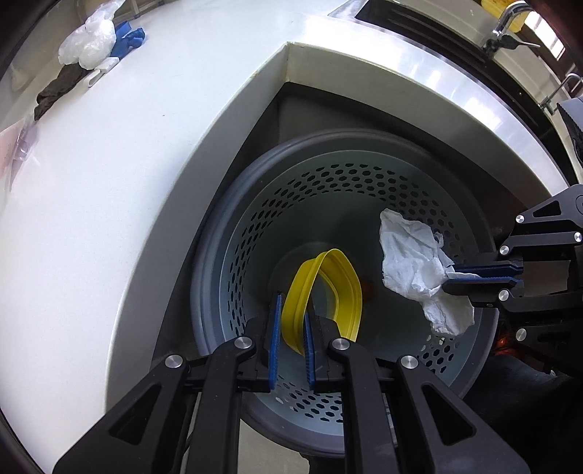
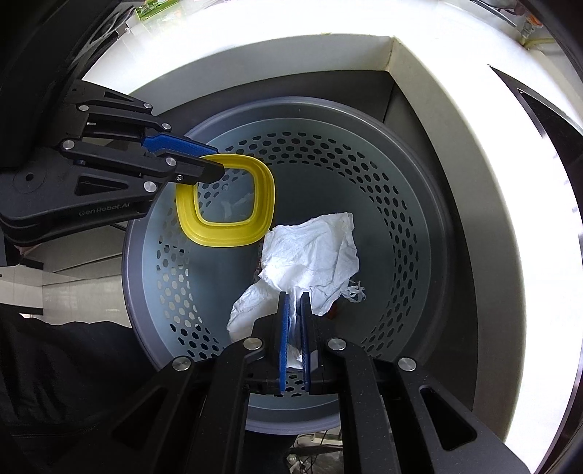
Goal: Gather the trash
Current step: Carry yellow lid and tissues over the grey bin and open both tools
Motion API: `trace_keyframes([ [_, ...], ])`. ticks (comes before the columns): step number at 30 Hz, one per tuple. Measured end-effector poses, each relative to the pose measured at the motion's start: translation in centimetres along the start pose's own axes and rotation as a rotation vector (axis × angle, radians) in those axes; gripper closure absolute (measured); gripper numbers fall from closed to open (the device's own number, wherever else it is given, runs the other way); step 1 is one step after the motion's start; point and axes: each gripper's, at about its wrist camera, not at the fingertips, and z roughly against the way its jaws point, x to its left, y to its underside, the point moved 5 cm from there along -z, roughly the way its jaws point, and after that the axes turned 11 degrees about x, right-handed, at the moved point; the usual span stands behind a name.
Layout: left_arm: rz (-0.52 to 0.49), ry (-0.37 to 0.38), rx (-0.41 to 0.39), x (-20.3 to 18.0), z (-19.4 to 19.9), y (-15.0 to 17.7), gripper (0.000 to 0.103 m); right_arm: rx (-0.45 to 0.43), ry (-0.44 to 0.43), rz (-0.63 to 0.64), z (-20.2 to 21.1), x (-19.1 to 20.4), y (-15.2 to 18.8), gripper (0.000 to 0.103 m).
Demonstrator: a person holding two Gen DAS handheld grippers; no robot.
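Observation:
A grey perforated waste bin (image 1: 233,255) (image 2: 419,218) stands on the floor in the corner of a white counter. Both grippers point steeply down over its mouth. My left gripper (image 1: 293,297) (image 2: 215,160) is shut on a yellow rounded-square plastic ring (image 1: 339,284) (image 2: 222,226), which hangs over the bin. My right gripper (image 2: 295,297) (image 1: 450,277) is shut on a crumpled white paper towel (image 2: 313,251) (image 1: 408,255) that dangles above the bin's inside. A bit of pale scrap (image 2: 237,204) lies at the bin's bottom.
On the white counter (image 1: 127,164) at the far left lie a clear plastic bag (image 1: 89,40), a blue glove (image 1: 129,34), a dark cloth (image 1: 60,91) and a small white piece (image 1: 100,71). A sink (image 1: 419,22) with a tap (image 1: 506,22) is behind the bin.

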Motion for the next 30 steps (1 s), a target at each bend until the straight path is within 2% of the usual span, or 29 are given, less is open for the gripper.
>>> trace_keyframes([
  [24, -0.005, 0.0, -0.017, 1.0, -0.3, 0.6, 0.091, -0.02, 0.006, -0.015, 0.5, -0.5, 0.7, 0.097],
  [26, 0.001, -0.002, -0.02, 0.7, 0.0, 0.6, 0.09, -0.024, 0.01, -0.017, 0.6, -0.6, 0.8, 0.091],
  [28, 0.006, 0.0, -0.026, 0.4, 0.3, 0.7, 0.089, -0.029, 0.01, -0.024, 0.7, -0.8, 1.0, 0.073],
  [30, 0.006, -0.002, -0.033, 0.2, 0.5, 0.8, 0.085, -0.039, 0.013, -0.03, 0.9, -0.9, 1.1, 0.061],
])
